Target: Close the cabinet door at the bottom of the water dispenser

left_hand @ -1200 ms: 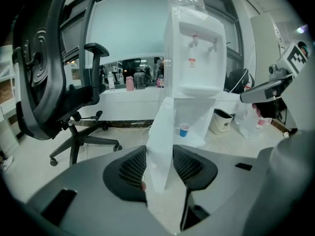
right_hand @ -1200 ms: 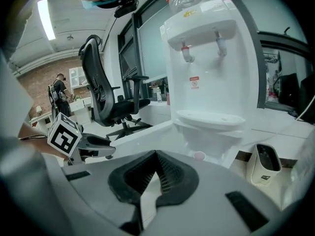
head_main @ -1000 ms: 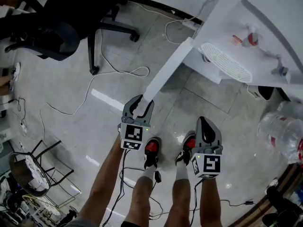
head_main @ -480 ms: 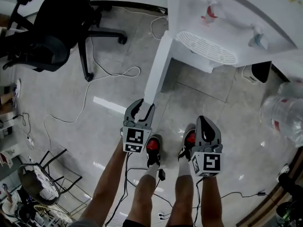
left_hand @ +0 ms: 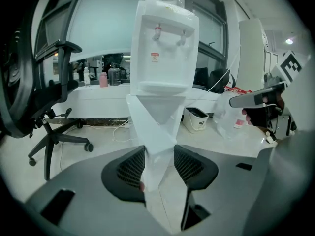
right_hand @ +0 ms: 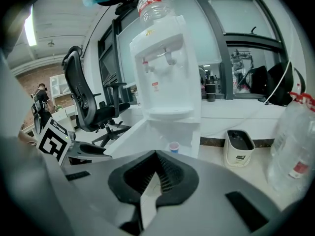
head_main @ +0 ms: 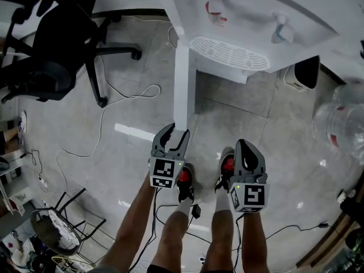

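The white water dispenser (head_main: 244, 16) stands at the top of the head view. Its bottom cabinet door (head_main: 181, 84) stands wide open, edge-on toward me. My left gripper (head_main: 172, 136) is at the door's free edge; its jaws have just been opening and stand open with the door (left_hand: 157, 127) between them. My right gripper (head_main: 244, 147) is shut and empty, to the right over my shoes. In the right gripper view the open cabinet holds a small cup (right_hand: 173, 146).
A black office chair (head_main: 51, 56) and loose white cables (head_main: 114, 104) lie to the left. A large water bottle (head_main: 341, 124) lies at the right and a small bin (head_main: 301, 73) beside the dispenser. A wire rack (head_main: 54, 232) stands at the bottom left.
The dispenser has slid left in the head view and the door now points straight toward me. The left gripper's jaws stand a little wider round the door's edge.
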`<state>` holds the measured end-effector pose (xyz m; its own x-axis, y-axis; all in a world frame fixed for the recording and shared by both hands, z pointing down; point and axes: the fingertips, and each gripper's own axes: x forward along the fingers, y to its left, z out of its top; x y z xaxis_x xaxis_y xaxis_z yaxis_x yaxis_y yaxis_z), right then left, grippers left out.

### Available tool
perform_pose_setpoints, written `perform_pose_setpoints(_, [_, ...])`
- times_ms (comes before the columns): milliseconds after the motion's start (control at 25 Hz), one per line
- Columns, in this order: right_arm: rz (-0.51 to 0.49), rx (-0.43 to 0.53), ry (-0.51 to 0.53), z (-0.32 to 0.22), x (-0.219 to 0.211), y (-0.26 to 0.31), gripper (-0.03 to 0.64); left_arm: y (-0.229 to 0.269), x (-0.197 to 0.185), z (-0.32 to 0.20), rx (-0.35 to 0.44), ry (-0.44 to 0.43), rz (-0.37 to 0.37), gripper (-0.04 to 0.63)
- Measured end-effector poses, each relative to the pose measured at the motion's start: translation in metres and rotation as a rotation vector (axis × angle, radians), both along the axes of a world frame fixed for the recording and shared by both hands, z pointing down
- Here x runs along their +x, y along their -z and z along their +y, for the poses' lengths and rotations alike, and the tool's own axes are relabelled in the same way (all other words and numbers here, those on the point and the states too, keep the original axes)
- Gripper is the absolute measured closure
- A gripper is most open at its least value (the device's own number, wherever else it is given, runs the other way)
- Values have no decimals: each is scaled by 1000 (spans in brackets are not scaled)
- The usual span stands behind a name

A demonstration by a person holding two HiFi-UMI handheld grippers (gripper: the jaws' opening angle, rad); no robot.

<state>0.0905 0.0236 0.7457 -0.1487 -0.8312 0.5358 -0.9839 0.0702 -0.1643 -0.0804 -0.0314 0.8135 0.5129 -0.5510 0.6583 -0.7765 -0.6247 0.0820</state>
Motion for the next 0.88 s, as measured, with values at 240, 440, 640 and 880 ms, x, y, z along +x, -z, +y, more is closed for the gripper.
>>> perform_pose_setpoints(240, [-1, -3, -34, 6, 21, 0, 601, -1, 27, 2, -13, -30, 7, 384])
perform_pose_setpoints(440, [-17, -3, -76, 12, 39, -1, 601, -2, 46, 5, -14, -42, 11, 376])
perform_pose_setpoints(640, [-18, -3, -100, 18, 56, -3, 601, -2, 70, 8, -7, -82, -5, 388])
perform_pose_setpoints(880, [-24, -7, -129, 25, 75, -5, 601, -2, 97, 7, -6, -88, -21, 417])
